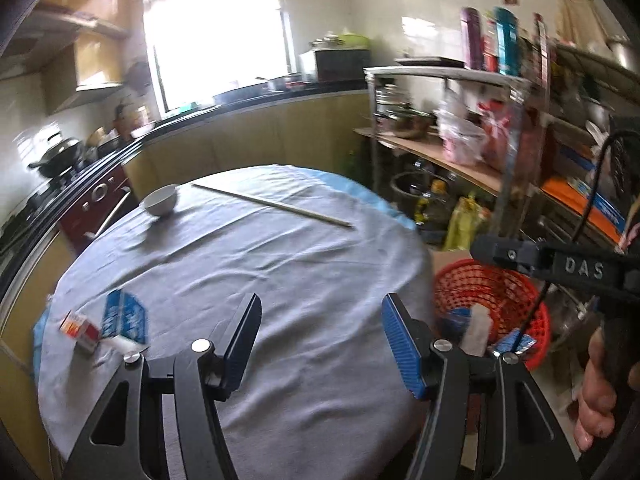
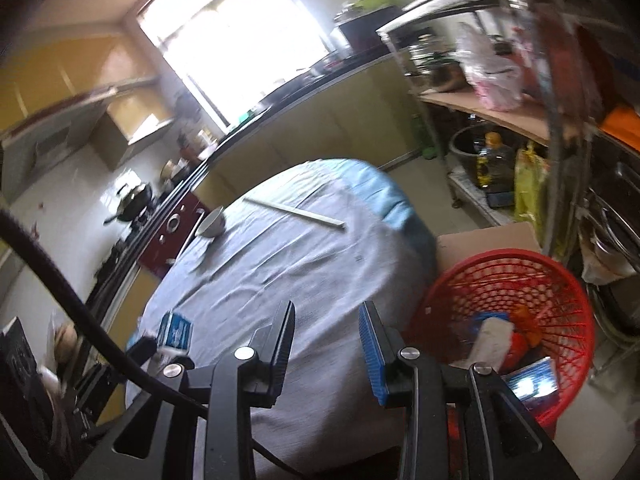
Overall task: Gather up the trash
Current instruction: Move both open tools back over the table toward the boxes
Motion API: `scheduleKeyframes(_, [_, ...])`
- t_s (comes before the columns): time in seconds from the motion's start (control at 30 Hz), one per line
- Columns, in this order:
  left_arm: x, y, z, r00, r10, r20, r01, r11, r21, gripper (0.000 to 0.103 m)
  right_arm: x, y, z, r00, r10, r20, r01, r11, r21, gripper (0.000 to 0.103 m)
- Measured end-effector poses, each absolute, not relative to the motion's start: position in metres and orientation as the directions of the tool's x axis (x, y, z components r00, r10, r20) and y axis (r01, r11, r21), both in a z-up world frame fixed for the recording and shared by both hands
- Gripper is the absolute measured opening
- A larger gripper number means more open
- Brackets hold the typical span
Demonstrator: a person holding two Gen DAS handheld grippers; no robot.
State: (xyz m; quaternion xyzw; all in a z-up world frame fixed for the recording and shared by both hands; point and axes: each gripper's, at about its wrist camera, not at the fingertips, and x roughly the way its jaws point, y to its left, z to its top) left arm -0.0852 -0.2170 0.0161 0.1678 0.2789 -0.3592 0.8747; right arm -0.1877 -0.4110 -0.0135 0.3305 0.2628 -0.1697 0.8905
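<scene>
The left gripper [image 1: 320, 322] hangs above the near part of a round table covered with a grey cloth [image 1: 280, 264]. Its two fingers stand apart with nothing between the blue ribbed pads [image 1: 402, 344]; only bare cloth shows in the gap.

Two pieces of trash lie on the cloth to the left of the left finger, near the table's edge: a small red and white carton [image 1: 80, 330] and, touching it on its right, a flat blue and white printed wrapper [image 1: 125, 318]. Both are clear of the fingers and untouched.

The right gripper [image 2: 327, 330] is held over the right side of the same table. Its fingers stand closer together than the left pair, with a visible gap, and nothing is clamped between them. In the right wrist view the blue and white printed wrapper [image 2: 176, 330] lies on the cloth left of the left finger, well outside the gap.

A red plastic lattice basket [image 2: 568, 304] stands on the floor just beside the table, right of both grippers. It already contains a white paper piece [image 2: 490, 340], blue packaging and an orange item; details are blurred.

At the far side of the table sit a white ceramic bowl [image 1: 161, 199] and a pair of pale wooden chopsticks [image 1: 272, 205], well apart from both grippers.
</scene>
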Motion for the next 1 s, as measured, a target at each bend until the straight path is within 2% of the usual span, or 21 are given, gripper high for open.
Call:
scheduleKeyframes(0.5, [-0.026, -0.116, 0.006, 0.689, -0.422, -0.59, 0.545, 0.838, 0.038, 0.065, -0.118, -0.331, 0.001, 0.774, -0.059, -0.631, 0.378, 0.842, 0.384, 0.036])
scheduleKeyframes(1.0, [0.041, 0.051, -0.037, 0.714, -0.101, -0.693, 0.16, 0.987, 0.02, 0.065, -0.035, -0.261, -0.006, 0.739, 0.12, -0.663, 0.199, 0.901, 0.386, 0.037])
